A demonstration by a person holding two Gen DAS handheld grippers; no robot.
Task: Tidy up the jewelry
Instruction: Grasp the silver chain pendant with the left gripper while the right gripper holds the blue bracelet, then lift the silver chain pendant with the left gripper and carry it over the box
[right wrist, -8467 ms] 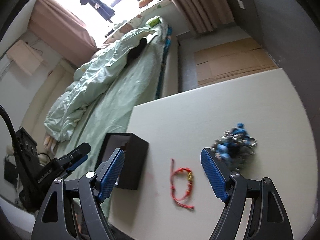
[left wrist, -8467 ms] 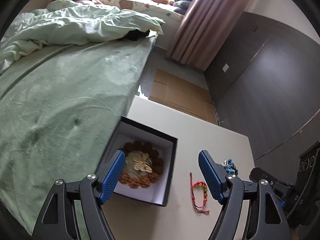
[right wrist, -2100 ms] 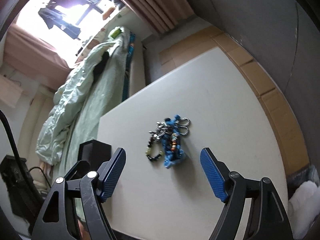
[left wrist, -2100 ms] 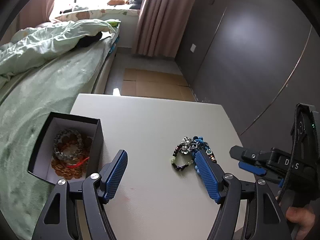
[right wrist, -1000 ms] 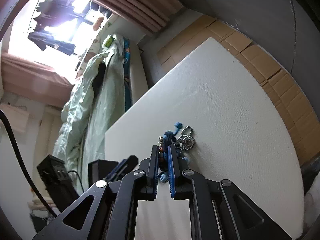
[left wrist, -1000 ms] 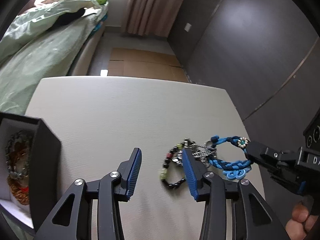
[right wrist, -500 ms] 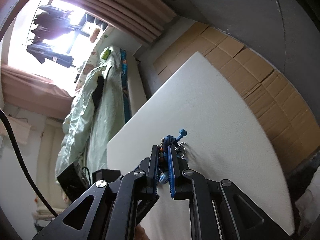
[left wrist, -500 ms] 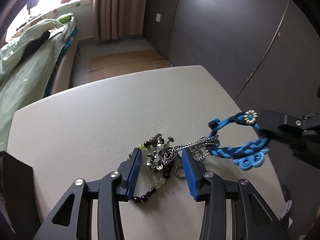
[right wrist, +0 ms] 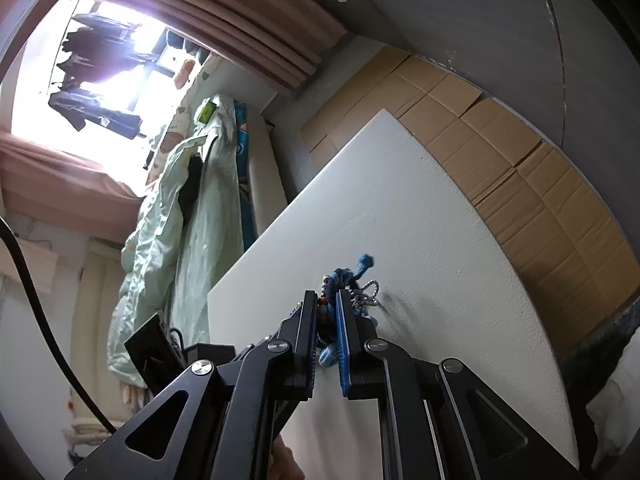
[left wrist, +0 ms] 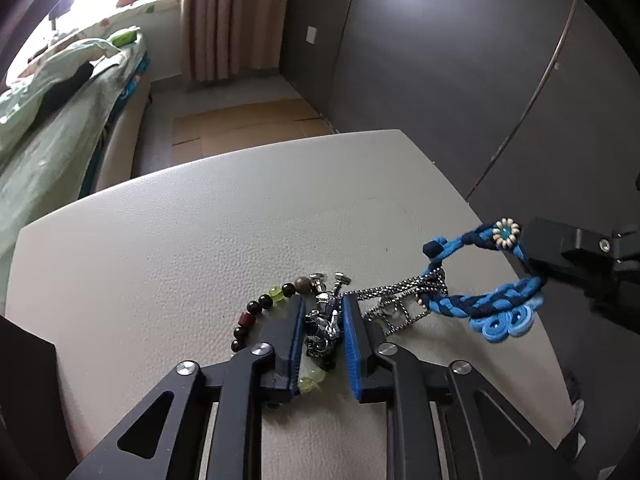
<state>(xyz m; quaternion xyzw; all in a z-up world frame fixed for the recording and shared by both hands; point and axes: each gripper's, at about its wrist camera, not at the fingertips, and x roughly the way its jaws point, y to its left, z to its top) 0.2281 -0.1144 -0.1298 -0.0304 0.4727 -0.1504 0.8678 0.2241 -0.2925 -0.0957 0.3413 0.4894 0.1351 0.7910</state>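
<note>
Both grippers clamped: my left gripper (left wrist: 322, 330) pins the silver charm cluster (left wrist: 322, 326) to the table (left wrist: 160, 248); right gripper (right wrist: 329, 320) lifts blue braided bracelet (left wrist: 480, 308), chain (left wrist: 394, 296) taut between, to untangle them.

Black box (left wrist: 24, 392) cut off at left edge; blue braided cord bracelet (right wrist: 326, 320) mostly hidden between right hand-held gripper (right wrist: 323, 312) fingers.

Your left wrist cam sits low and close behind the left tongs (left wrist: 322, 312), looking along the desk (left wrist: 160, 248) toward the dark wall. Your right wrist cam is rolled, looking past the right tongs (right wrist: 328, 312) at the window and bed (right wrist: 200, 208). Both share the desk, the blue bracelet (left wrist: 480, 308) and the bed.
</note>
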